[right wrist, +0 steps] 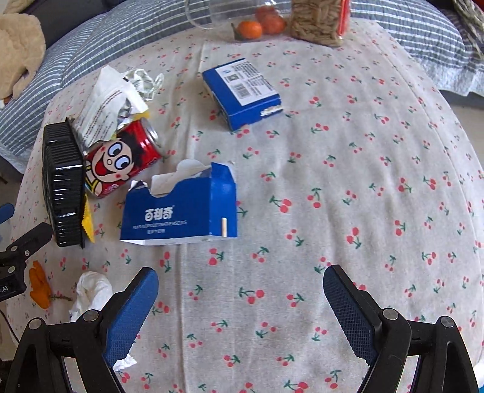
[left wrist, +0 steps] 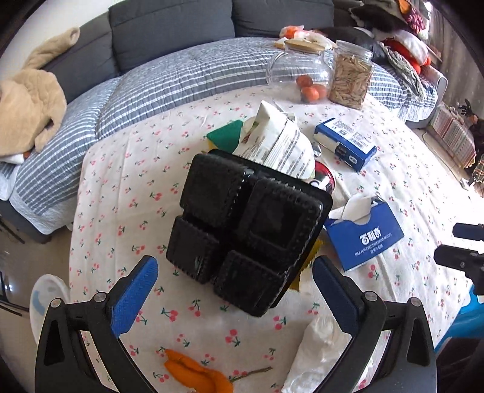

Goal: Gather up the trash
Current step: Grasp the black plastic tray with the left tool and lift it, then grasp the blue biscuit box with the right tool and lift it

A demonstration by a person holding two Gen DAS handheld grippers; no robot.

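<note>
Trash lies scattered on a cherry-print tablecloth [right wrist: 348,187]. A black plastic meal tray [left wrist: 248,223] sits upside down just ahead of my left gripper [left wrist: 234,290], which is open with nothing between its blue pads. Behind the tray lean a white snack bag [left wrist: 281,142] and a red drink can [right wrist: 121,157]. A torn blue biscuit box [right wrist: 181,211] stands ahead and left of my right gripper [right wrist: 240,297], open over bare cloth. A second blue box [right wrist: 242,93] lies farther back. Crumpled tissue [right wrist: 90,293] and orange peel [left wrist: 193,371] lie near the front edge.
At the table's far side stand a clear glass jar [left wrist: 298,68], a jar of seeds [left wrist: 351,75] and small oranges [right wrist: 260,25]. A striped quilt [left wrist: 169,81] covers the sofa behind. A white fan [left wrist: 45,302] stands on the floor at left.
</note>
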